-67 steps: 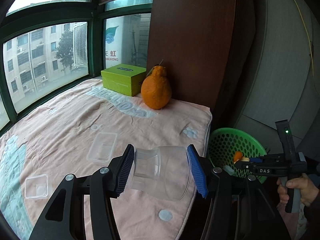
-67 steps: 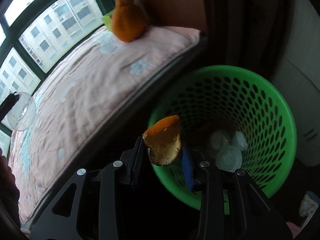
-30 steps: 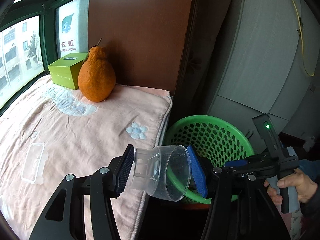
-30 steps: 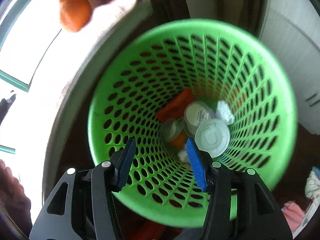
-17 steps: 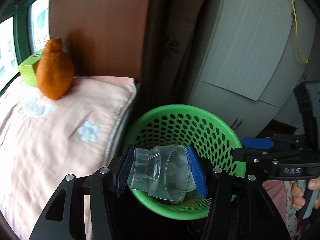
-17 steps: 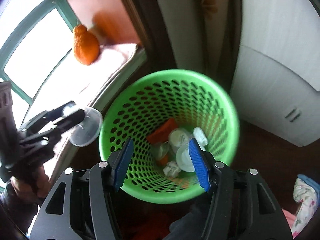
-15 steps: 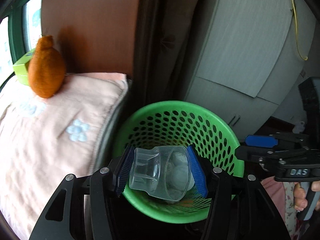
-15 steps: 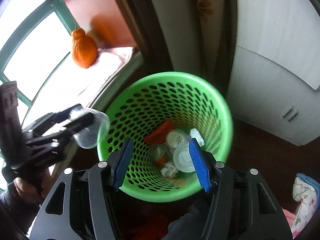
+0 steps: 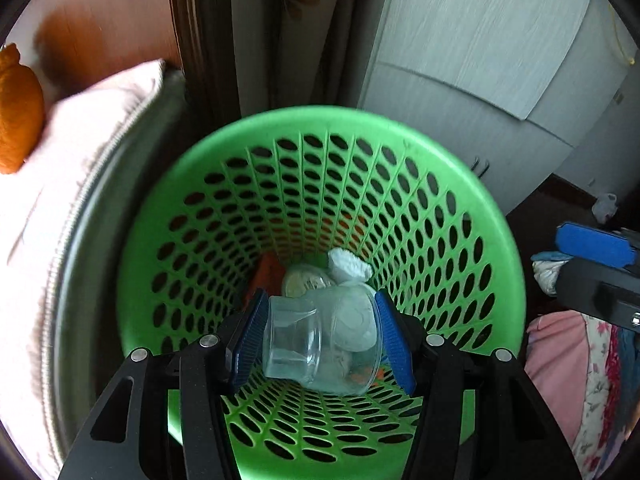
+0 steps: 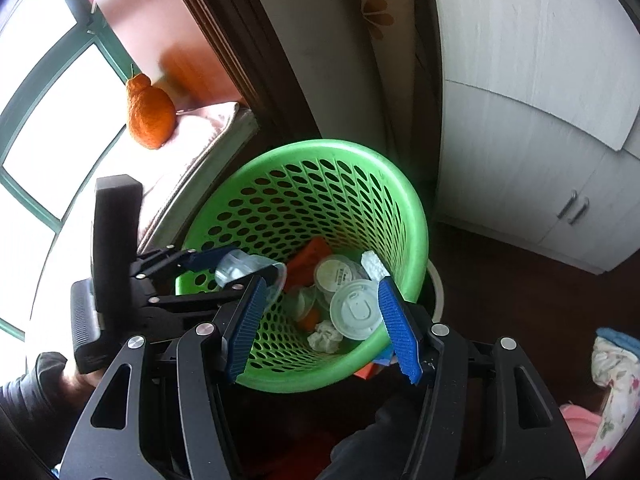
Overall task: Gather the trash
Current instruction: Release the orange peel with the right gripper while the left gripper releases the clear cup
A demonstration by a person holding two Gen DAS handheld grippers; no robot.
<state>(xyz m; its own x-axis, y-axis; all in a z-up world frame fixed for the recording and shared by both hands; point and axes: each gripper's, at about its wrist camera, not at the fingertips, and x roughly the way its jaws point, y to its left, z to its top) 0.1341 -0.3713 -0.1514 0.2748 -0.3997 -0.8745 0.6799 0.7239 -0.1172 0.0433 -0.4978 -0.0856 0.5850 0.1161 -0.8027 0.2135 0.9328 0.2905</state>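
**A:** Clear plastic cup (image 9: 320, 344): you have it clamped sideways between the blue fingers (image 9: 248, 338) of your left gripper (image 9: 320, 342), base against the left pad and open mouth against the right one. It hangs over the mouth of the green basket (image 9: 472, 216), just inside the near rim.

**B:** So which step am I on?

**A:** By the look of it, the drop-off. The cup is carried and placed over the bin but not yet let go. The next move calls for spreading those fingers so it falls clear. It sits near the rim, so nudging a little further over the middle would likely be safer.

**B:** What does the cup look like?

**A:** Transparent, thin-walled, stepped: a narrower base section widening to a broad mouth. It seems empty and undented. You can see the basket's contents through it: white lids (image 10: 354, 310), crumpled paper (image 10: 326, 336), an orange scrap (image 10: 308, 258).

**B:** And further right?

**A:** Your right gripper (image 10: 320, 320) hovers above the basket's near edge, its fingers (image 10: 398, 332) spread about halfway with nothing between them. In the left wrist view, only one blue pad of it shows at the right edge.

**B:** Anything beside the bin?

**A:** To its left, a pink cushion (image 9: 80, 128) with an orange fruit (image 10: 150, 116) on it; to the right, a pale cabinet (image 10: 540, 120).
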